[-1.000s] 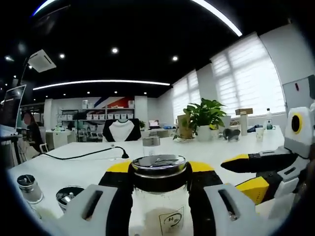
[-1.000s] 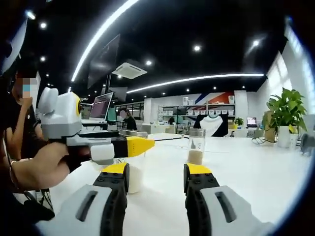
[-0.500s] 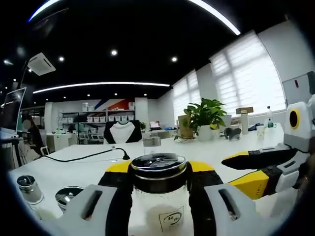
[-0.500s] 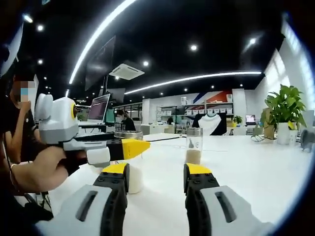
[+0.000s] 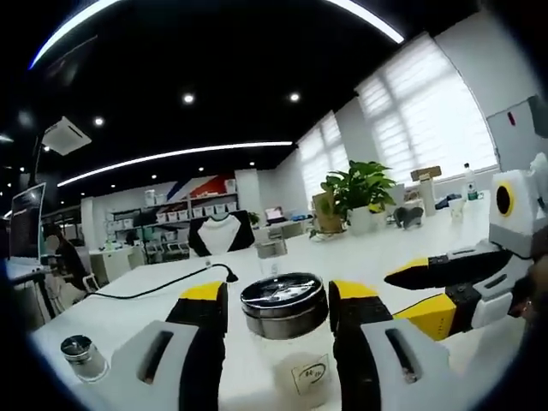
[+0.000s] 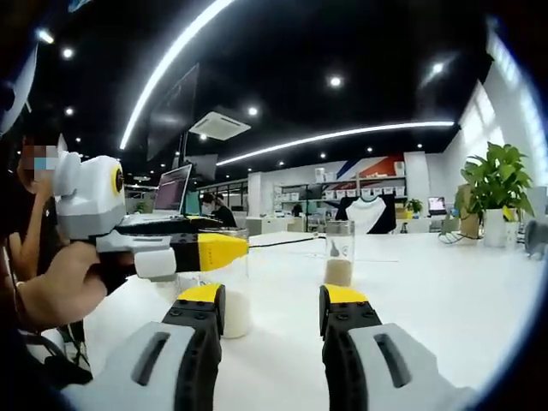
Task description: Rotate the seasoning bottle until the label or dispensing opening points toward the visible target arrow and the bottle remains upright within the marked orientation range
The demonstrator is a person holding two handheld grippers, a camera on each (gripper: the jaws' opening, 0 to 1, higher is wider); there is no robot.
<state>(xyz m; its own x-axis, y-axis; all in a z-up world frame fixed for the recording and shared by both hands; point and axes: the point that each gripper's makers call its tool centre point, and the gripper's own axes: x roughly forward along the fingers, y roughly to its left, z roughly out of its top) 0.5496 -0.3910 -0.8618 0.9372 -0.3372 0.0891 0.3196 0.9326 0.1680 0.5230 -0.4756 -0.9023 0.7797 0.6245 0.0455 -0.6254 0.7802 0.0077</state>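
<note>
In the left gripper view, the left gripper (image 5: 277, 315) straddles the seasoning bottle (image 5: 287, 342), a clear jar with a dark metal cap and a small label facing the camera. Its two yellow-tipped fingers (image 5: 204, 310) stand either side of the cap, very close to it; whether they actually press the glass cannot be told. The bottle stands upright on the white counter (image 5: 128, 308), its long axis vertical, so any turn would be about that axis. No target arrow can be made out.

From the right of this view comes the right gripper (image 5: 437, 291), its fingers narrowly parted and holding nothing, just beside the bottle. The left gripper is plainly the nearer one.

In the right gripper view, the right gripper's own fingers (image 6: 199, 310) stand apart, nothing between them.

Further left on the counter sits a small shaker (image 5: 84, 358). Beyond it a black cable (image 5: 154, 287) runs across. At the far edge is a potted plant (image 5: 358, 193).
</note>
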